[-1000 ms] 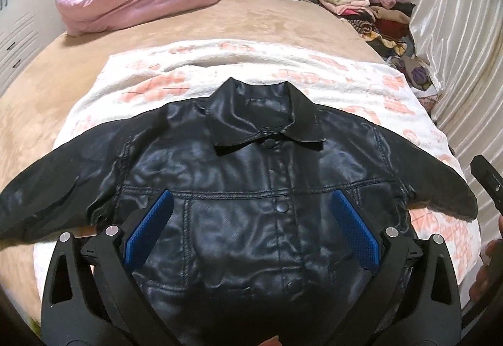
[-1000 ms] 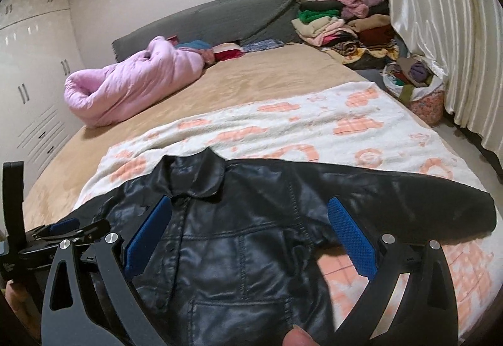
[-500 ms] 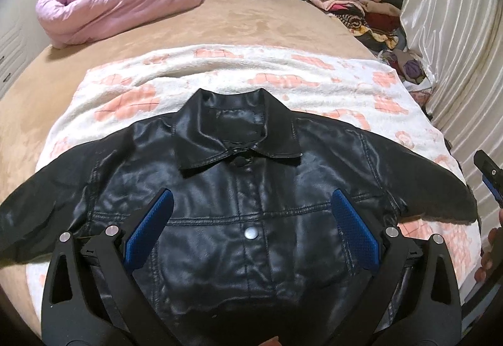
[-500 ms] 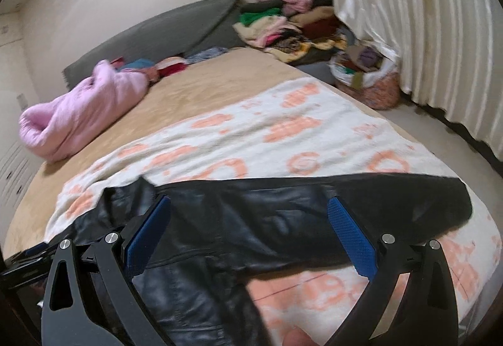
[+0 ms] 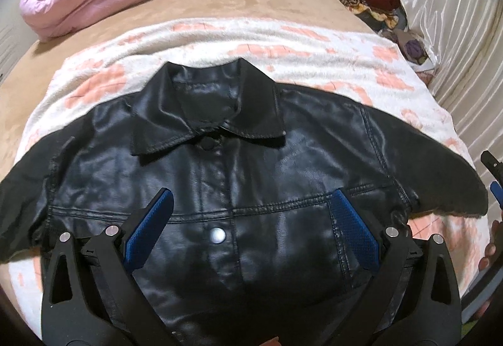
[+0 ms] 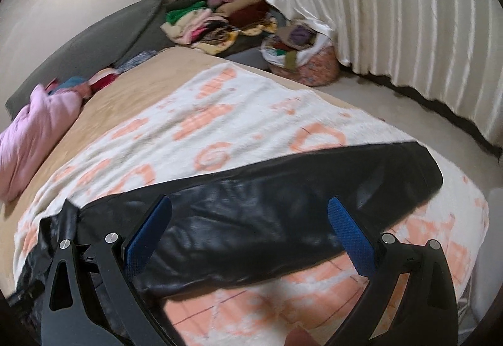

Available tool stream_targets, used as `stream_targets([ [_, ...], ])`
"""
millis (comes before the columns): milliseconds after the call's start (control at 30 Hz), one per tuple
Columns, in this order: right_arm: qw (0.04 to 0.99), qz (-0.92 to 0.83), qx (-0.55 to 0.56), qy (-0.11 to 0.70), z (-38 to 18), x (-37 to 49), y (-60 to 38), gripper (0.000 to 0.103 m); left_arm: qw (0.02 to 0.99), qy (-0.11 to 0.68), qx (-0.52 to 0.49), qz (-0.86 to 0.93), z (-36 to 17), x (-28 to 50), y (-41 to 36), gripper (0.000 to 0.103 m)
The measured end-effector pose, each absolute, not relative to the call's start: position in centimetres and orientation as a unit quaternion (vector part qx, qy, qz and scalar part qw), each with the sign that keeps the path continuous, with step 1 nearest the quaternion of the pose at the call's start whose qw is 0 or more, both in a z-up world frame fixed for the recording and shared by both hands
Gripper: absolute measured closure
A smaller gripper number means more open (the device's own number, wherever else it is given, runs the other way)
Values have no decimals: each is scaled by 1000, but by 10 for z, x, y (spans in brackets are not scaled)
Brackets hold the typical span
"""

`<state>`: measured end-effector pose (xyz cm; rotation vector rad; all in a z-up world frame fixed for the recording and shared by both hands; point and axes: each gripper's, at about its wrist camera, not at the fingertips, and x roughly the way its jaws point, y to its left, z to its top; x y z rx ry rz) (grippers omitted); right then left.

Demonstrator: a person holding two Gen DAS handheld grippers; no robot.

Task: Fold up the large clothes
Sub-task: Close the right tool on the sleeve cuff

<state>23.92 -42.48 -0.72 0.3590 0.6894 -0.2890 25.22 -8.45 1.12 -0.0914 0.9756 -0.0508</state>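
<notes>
Black leather jacket [image 5: 239,189] lies face up, sleeves spread, on my patterned blanket [image 5: 283,41]. My left gripper [image 5: 251,226] hovers wide over its chest; my right gripper [image 6: 250,229] hangs wide above the right sleeve [image 6: 283,201], both empty. I judge the slick, stiff leather may slide from the pads or spring back unfolded. Beside the curtain [image 6: 393,16], a floral basket [image 6: 311,69] holds crumpled clothes.

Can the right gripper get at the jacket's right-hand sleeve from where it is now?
Probably yes. The right gripper hangs open directly over the sleeve, which lies flat and stretched out on the patterned blanket with nothing on top of it.
</notes>
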Motion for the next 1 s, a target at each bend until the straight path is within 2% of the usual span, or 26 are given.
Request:
stream_targets([
  [567,854,-247,290,353,-62,223,-515,4,867,495,-22,-54,-28,271,-138,9],
  [833,805,-195,418,374,-103,231,-555,4,858,508,-8,-68,-44,277,-157,9],
  [1000,808,-183,430,360,-104,243,-561,4,855,514,0,-72,-51,278,-161,9],
])
